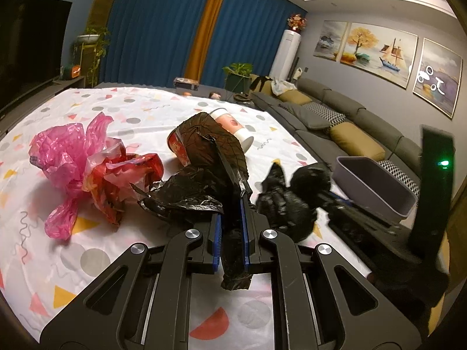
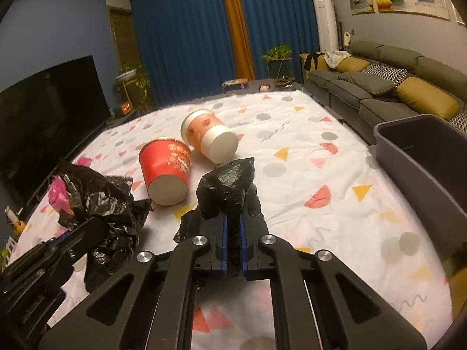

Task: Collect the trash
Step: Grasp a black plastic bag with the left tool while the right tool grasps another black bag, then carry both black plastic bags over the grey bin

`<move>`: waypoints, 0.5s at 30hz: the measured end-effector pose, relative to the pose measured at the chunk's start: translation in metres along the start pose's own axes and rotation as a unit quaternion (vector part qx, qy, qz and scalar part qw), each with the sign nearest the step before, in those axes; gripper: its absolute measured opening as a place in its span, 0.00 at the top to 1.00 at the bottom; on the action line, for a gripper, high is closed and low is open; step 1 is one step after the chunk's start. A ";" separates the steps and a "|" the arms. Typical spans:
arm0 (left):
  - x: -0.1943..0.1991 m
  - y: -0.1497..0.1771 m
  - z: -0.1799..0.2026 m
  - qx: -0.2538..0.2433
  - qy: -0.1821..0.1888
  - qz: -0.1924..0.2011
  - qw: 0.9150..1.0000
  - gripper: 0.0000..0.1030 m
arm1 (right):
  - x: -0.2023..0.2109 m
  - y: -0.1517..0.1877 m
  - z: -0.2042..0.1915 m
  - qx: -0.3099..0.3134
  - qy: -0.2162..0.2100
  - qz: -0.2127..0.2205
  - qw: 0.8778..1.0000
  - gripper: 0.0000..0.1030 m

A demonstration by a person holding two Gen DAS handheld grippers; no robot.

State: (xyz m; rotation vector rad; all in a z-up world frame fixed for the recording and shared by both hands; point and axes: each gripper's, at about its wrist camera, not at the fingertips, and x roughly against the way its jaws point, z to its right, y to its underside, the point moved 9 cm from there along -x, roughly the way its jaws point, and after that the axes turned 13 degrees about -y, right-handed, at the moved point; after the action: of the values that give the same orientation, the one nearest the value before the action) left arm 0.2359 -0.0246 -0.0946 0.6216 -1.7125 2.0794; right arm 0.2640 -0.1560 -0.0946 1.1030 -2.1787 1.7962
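Note:
My left gripper [image 1: 232,201] is shut on a black plastic bag [image 1: 204,157] and holds it above the patterned sheet [image 1: 87,262]. My right gripper [image 2: 232,215] is shut on a second crumpled black bag [image 2: 227,186]; it also shows in the left wrist view [image 1: 286,201]. A red paper cup [image 2: 165,170] and a pink-and-white cup [image 2: 208,135] lie on their sides beyond the grippers. A pink plastic bag [image 1: 73,157] and red wrapper [image 1: 125,175] lie at the left. A grey bin [image 2: 423,157] stands at the right edge.
A grey sofa [image 2: 379,87] with yellow cushions runs along the right. A dark TV [image 2: 49,108] stands at the left. Blue curtains [image 2: 186,35] and potted plants [image 2: 277,58] are behind the table.

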 end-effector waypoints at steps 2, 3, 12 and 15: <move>0.001 0.000 0.001 -0.002 0.003 0.002 1.000 0.90 | 0.009 -0.003 0.003 0.000 0.004 0.010 1.000 0.92; 0.002 0.000 0.002 -0.001 0.010 0.002 1.000 0.90 | 0.013 -0.004 0.004 0.000 0.006 0.014 1.000 0.92; 0.009 0.001 0.019 -0.024 0.014 0.012 1.000 0.90 | 0.059 -0.014 0.019 0.006 0.027 0.052 0.998 0.92; 0.015 -0.001 0.029 -0.031 0.017 0.015 0.999 0.90 | 0.072 -0.016 0.024 0.005 0.034 0.061 0.998 0.92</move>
State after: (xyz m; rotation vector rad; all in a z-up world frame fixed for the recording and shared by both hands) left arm 0.2271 -0.0524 -0.0809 0.5433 -1.7704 2.0366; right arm 0.2291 -0.2112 -0.0521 0.9142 -2.2452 1.8669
